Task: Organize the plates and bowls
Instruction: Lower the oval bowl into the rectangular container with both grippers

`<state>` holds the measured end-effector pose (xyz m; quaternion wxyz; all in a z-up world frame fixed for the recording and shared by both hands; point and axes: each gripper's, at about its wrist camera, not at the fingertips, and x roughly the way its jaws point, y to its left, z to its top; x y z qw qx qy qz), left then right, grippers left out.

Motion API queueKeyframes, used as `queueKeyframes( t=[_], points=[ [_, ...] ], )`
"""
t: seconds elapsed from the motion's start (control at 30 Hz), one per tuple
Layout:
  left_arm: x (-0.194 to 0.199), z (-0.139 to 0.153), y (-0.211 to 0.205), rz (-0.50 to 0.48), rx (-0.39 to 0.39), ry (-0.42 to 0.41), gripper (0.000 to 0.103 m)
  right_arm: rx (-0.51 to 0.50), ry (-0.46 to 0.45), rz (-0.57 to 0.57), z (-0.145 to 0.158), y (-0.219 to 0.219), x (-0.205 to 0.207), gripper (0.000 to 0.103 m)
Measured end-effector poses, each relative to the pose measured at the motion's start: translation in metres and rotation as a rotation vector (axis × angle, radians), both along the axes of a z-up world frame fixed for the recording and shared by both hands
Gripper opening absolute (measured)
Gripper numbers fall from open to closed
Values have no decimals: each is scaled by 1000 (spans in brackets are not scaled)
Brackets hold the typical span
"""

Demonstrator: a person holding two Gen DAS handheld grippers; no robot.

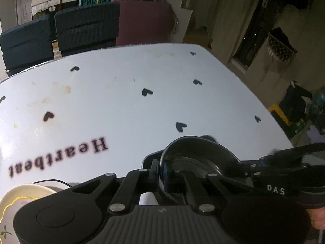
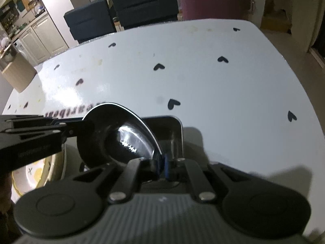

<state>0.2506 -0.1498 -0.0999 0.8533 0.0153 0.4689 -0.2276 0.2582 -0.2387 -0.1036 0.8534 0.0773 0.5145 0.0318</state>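
White counter (image 2: 223, 85) printed with black hearts; low over it, above a dark square dish (image 2: 172, 128), a tilted black bowl (image 2: 121, 134). Left gripper (image 1: 162, 172) and right gripper (image 2: 162, 166), jaws pinching opposite rims. Cream floral plate (image 1: 12, 201) beside.

White worktop (image 1: 126, 105), black heart print; two dark chairs (image 1: 87, 28); maroon chair (image 1: 146, 22); cardboard box (image 2: 17, 75); kitchen cabinets (image 2: 42, 34).

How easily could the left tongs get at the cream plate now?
Probably not yet: the left tongs are shut on the black bowl, which the right tongs also grip. The cream plate lies beside them.
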Motion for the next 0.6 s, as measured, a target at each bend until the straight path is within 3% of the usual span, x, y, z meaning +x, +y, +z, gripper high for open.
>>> queueKeyframes(
  t=[0.6],
  points=[
    [19, -25, -10, -5, 3, 21, 5, -12, 76, 4, -26, 0, 11, 8]
  ],
)
